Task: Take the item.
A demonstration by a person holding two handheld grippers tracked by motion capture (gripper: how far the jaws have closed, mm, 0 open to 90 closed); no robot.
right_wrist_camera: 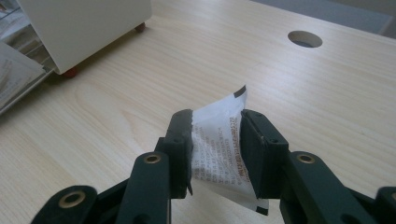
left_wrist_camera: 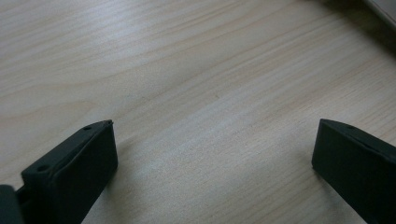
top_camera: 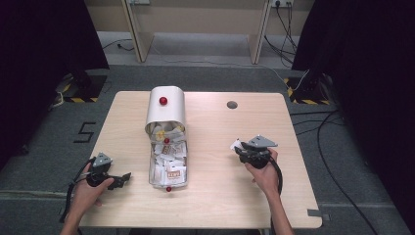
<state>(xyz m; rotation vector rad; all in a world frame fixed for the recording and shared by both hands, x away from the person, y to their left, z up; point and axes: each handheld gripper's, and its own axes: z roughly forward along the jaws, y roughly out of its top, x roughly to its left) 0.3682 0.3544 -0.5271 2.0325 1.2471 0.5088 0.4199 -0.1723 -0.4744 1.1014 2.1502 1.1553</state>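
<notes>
A white metal box [top_camera: 166, 108] with a rounded lid and a red knob [top_camera: 163, 101] lies on its side on the table's middle left. Its clear drawer [top_camera: 167, 166] is pulled out toward me and holds several white packets. My right gripper [top_camera: 238, 147] is right of the drawer, shut on one white printed packet [right_wrist_camera: 219, 147] held just above the wood; the packet's white corner [top_camera: 236, 144] sticks out past the jaws. My left gripper [top_camera: 126, 177] rests at the table's front left, left of the drawer, its jaws wide apart [left_wrist_camera: 212, 154] over bare wood.
A round cable hole [top_camera: 232, 105] sits in the tabletop at the back right, also seen beyond the packet [right_wrist_camera: 305, 39]. The box's red feet [right_wrist_camera: 70, 73] rest on the wood. Cables trail from both grippers off the table's near edge.
</notes>
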